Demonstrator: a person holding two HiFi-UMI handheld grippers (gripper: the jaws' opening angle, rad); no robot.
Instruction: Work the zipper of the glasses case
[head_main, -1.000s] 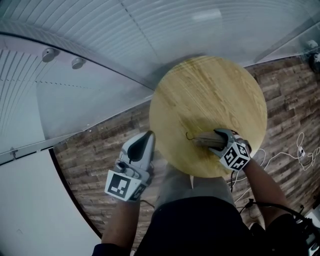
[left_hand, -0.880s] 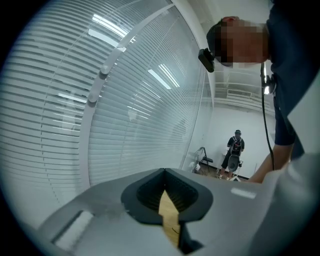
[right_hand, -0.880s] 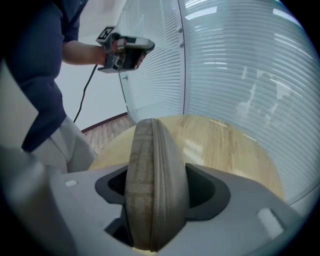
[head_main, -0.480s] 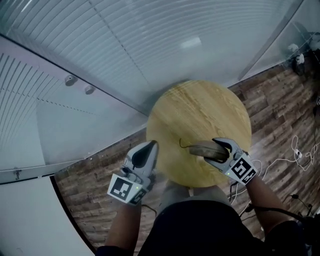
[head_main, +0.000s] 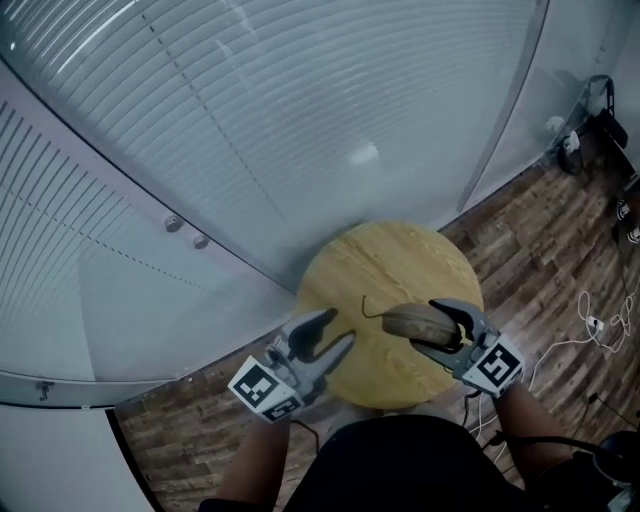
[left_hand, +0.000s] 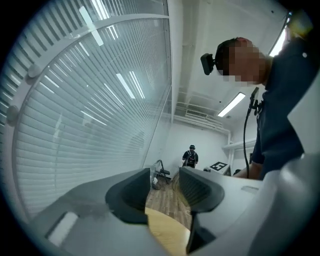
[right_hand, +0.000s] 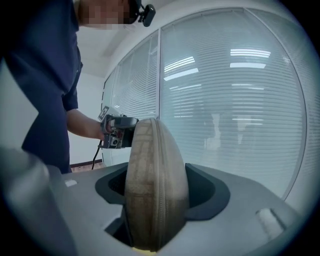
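I have the glasses case (head_main: 412, 322) clamped in the right gripper (head_main: 428, 325). Its jaws stand wide, one pad pressed on each broad side, and the case stands on edge on the round wooden worktop (head_main: 385, 262), towards the near side. In the right gripper view the zipper (right_hand: 159, 200) runs up the narrow edge facing the camera, and it looks closed along the stretch I can see.

The left gripper (head_main: 340, 327) hangs over the worktop's near-left edge, just beside the case but not touching it. Its jaws are opening, and the left gripper view shows only floor and worktop rim between them.

I judge this to be the approach, with the case braced and the zipper not yet taken. A thin dark loop (head_main: 370, 303) pokes out at the case's left end, probably the pull. Next I need to bring the left jaws onto that loop, pinch it, and draw it along the seam while the right gripper holds firm.
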